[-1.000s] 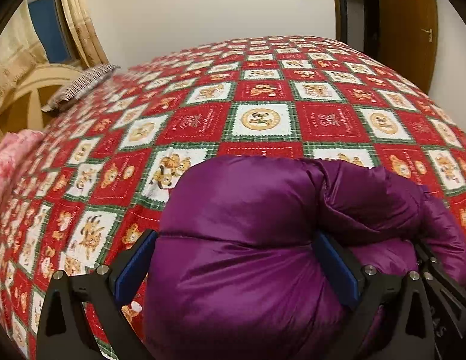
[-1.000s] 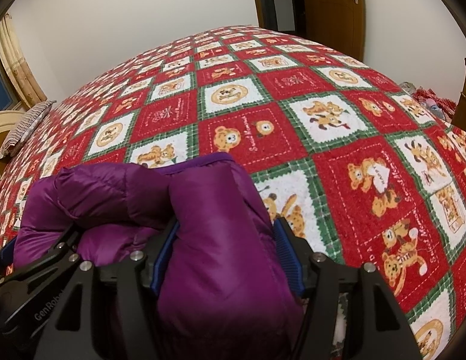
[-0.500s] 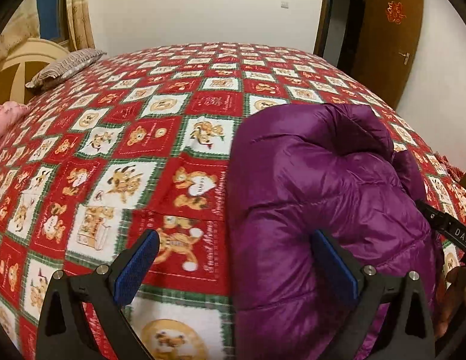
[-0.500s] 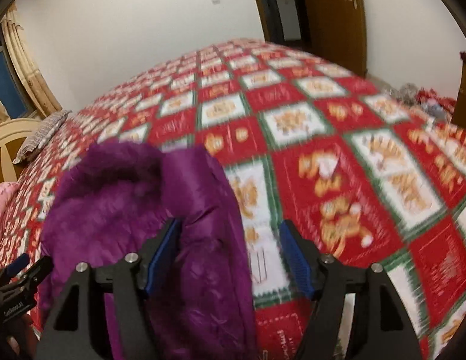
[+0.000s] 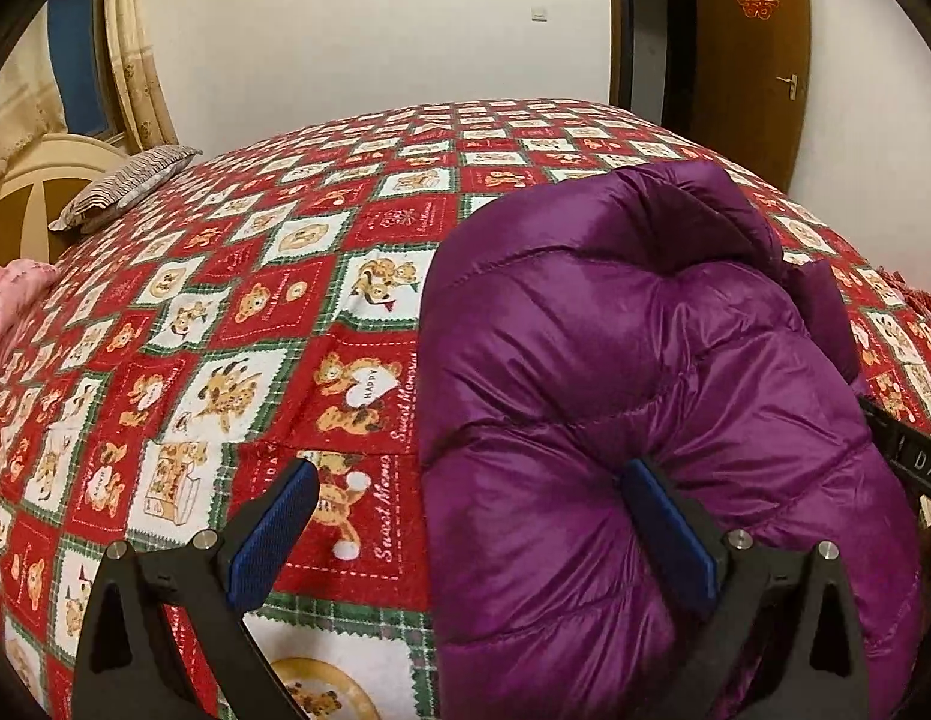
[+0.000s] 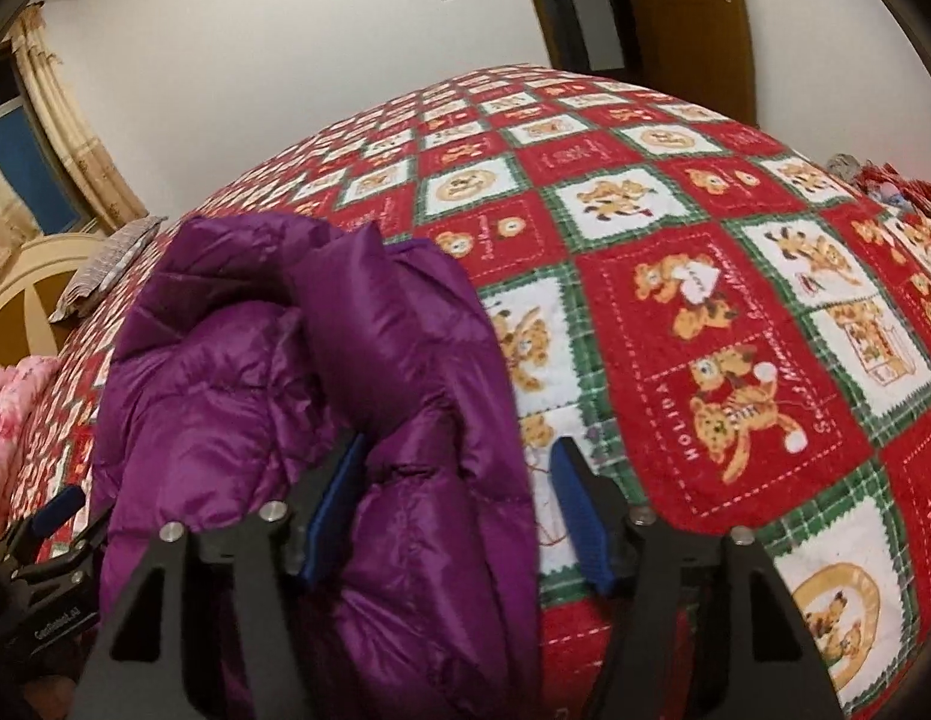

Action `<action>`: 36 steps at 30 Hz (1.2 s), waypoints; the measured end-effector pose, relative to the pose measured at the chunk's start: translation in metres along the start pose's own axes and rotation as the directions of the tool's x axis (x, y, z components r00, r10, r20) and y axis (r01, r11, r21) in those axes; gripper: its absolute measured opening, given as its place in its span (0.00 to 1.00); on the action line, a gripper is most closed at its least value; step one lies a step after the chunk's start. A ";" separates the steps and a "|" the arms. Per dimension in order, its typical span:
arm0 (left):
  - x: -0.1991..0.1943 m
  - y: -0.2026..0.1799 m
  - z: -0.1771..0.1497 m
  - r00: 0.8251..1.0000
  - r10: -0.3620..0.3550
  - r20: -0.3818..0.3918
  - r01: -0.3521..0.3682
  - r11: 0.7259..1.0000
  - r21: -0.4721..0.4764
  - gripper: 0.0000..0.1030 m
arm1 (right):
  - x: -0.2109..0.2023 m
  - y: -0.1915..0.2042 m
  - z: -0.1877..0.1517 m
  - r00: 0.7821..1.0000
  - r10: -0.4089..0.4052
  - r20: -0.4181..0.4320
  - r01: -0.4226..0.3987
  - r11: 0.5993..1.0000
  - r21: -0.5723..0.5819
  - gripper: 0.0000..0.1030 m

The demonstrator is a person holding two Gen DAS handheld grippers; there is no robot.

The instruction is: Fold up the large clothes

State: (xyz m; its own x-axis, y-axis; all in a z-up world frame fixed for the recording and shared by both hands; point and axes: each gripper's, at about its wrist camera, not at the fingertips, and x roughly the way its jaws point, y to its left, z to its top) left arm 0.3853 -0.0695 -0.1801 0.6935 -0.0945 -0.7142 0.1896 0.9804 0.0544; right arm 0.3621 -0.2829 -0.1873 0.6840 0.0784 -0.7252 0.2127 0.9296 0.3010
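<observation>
Left view: our left gripper (image 5: 465,531) stands wide, released, one pad denting the purple puffer jacket (image 5: 645,390) lying right of centre on the bedspread (image 5: 237,324). Right view: our right gripper (image 6: 459,510) is closing, the jacket's edge between its jaws, not yet pinched. Looks light, squashy, slippery; we'd pinch a stitched seam.

Covered all over by a red, white and green checked bedspread (image 5: 297,312) with bear prints. Carries a folded purple down jacket (image 5: 615,408) at lower right of the left wrist view. Holds a striped pillow (image 5: 126,183) at upper left, near the cream headboard (image 5: 39,180). Shows a pink cloth (image 5: 9,300) at the left edge.
</observation>
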 end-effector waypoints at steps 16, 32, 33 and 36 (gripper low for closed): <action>0.000 -0.015 0.001 0.991 -0.136 0.010 0.135 0.989 0.057 0.72 | 0.010 -0.004 0.001 0.996 0.089 -0.031 -0.089 0.996 0.009 0.42; -0.057 -0.019 0.005 0.989 -0.088 0.120 0.072 0.988 0.133 0.21 | -0.013 0.006 -0.002 0.989 0.148 0.018 -0.148 0.989 -0.015 0.17; -0.065 -0.015 0.005 0.988 -0.082 0.132 0.065 0.989 0.131 0.21 | -0.020 0.010 -0.002 0.986 0.164 0.028 -0.163 0.986 -0.018 0.17; -0.091 0.002 0.005 0.986 -0.055 0.160 0.038 0.993 0.109 0.19 | -0.036 0.028 0.001 0.978 0.200 0.052 -0.198 0.979 -0.038 0.17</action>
State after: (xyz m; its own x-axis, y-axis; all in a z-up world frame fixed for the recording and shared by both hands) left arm 0.3262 -0.0598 -0.1110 0.7840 -0.1750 -0.5956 0.2906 0.9513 0.1031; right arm 0.3439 -0.2602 -0.1524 0.7480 0.2437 -0.6174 0.0462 0.9088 0.4146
